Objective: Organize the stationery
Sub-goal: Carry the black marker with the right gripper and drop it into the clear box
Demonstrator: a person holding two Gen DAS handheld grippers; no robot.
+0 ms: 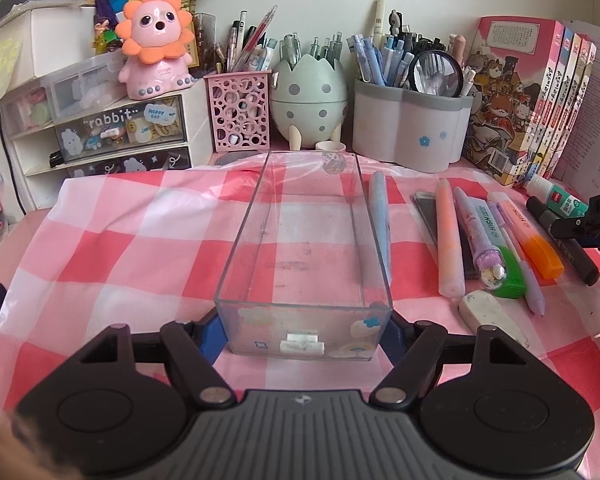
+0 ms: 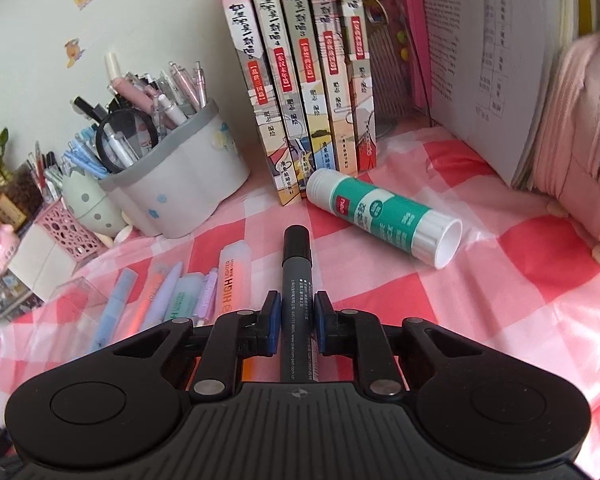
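A clear plastic box [image 1: 260,236] lies lengthwise on the pink checked cloth [image 1: 120,248], empty inside. My left gripper [image 1: 303,336] is shut on its near end, one blue pad on each side wall. Right of the box lie a blue pen [image 1: 381,220], an orange pen [image 1: 448,240], a green highlighter [image 1: 496,240], an orange highlighter [image 1: 534,240] and a white eraser [image 1: 492,316]. My right gripper [image 2: 297,316] is shut on a black marker [image 2: 296,264], pads pressing its grey barrel, cap pointing away. A green-and-white glue stick [image 2: 384,216] lies just beyond it.
Along the back stand a white-grey pen pot [image 1: 408,128], an egg-shaped holder [image 1: 308,96], a pink mesh holder [image 1: 240,112], a drawer unit [image 1: 112,136] and a row of books [image 2: 300,80]. A pink pouch [image 2: 580,140] leans at the far right.
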